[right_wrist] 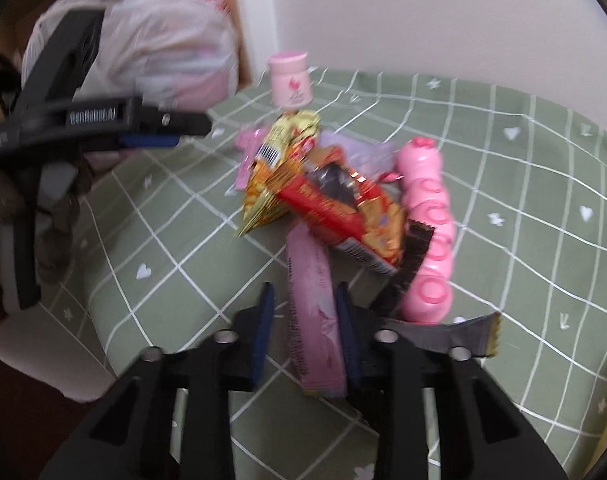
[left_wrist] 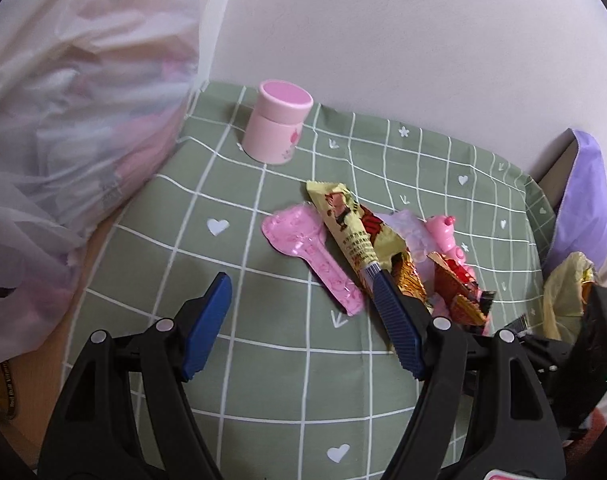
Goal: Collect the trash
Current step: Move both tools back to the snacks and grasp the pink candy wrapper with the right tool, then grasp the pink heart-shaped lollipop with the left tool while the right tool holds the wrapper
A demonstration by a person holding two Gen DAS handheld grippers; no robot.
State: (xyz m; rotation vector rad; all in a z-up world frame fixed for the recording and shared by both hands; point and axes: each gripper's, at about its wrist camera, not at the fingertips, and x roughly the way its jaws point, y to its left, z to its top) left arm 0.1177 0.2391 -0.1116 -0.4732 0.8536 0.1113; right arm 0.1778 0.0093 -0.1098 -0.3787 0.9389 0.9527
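A heap of snack wrappers lies on the green checked tablecloth (left_wrist: 263,360): a yellow wrapper (left_wrist: 349,232), a pink spoon-shaped packet (left_wrist: 311,258), a red and gold wrapper (right_wrist: 343,208) and a long pink wrapper (right_wrist: 315,320). My left gripper (left_wrist: 299,300) is open just in front of the heap, its right finger touching the yellow wrapper. My right gripper (right_wrist: 305,312) is open with its fingers on either side of the long pink wrapper. The view is blurred.
A filled white plastic bag (left_wrist: 75,120) hangs at the left; it also shows in the right wrist view (right_wrist: 159,40) before a cardboard box. A pink jar (left_wrist: 277,122) stands at the back. A pink toy (right_wrist: 427,224) lies right of the heap.
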